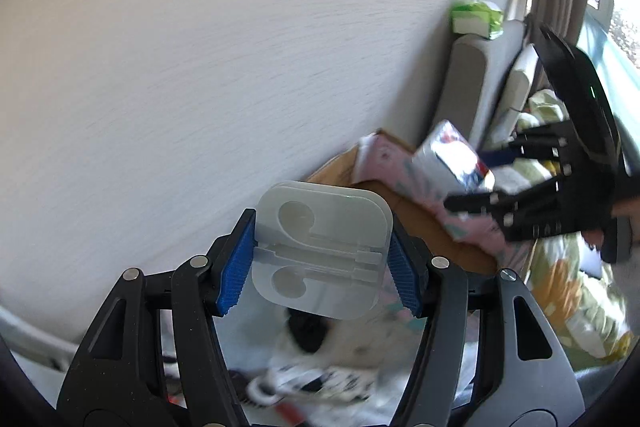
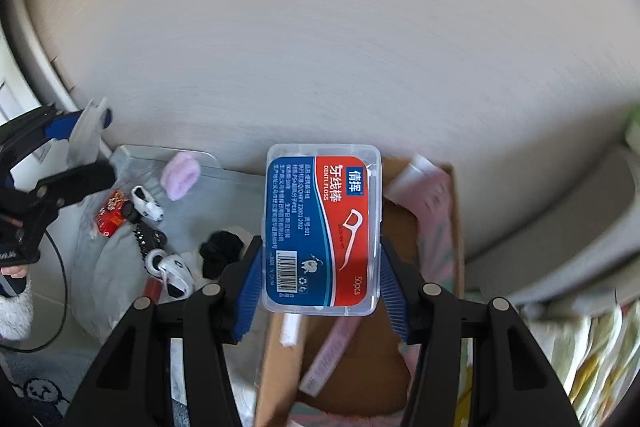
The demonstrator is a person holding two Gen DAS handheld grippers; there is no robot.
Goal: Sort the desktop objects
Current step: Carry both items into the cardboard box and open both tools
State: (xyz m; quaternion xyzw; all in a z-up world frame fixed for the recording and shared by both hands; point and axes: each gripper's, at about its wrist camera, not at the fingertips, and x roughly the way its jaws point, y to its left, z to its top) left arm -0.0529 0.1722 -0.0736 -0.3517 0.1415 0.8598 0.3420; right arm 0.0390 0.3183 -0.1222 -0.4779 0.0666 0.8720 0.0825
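My left gripper (image 1: 320, 259) is shut on a translucent square earphone case (image 1: 320, 247), its blue pads (image 1: 236, 267) pressing both sides. My right gripper (image 2: 320, 263) is shut on a clear dental floss box (image 2: 322, 227) with a red and blue label. Both are held in the air in front of a pale wall. The left wrist view shows the right gripper (image 1: 496, 175) off to the right with the floss box (image 1: 452, 155) over an open cardboard box (image 1: 420, 223). In the right wrist view the left gripper (image 2: 72, 155) holds the case (image 2: 86, 139) at the left edge.
The cardboard box (image 2: 456, 227) below holds pink packets. A grey sheet (image 2: 120, 267) to its left carries a pink fluffy item (image 2: 180, 179), a red packet (image 2: 112, 215), a black cloth (image 2: 220, 251) and small black-and-white toys. A grey sofa (image 1: 472, 79) with a green pack (image 1: 476, 15) stands at the right.
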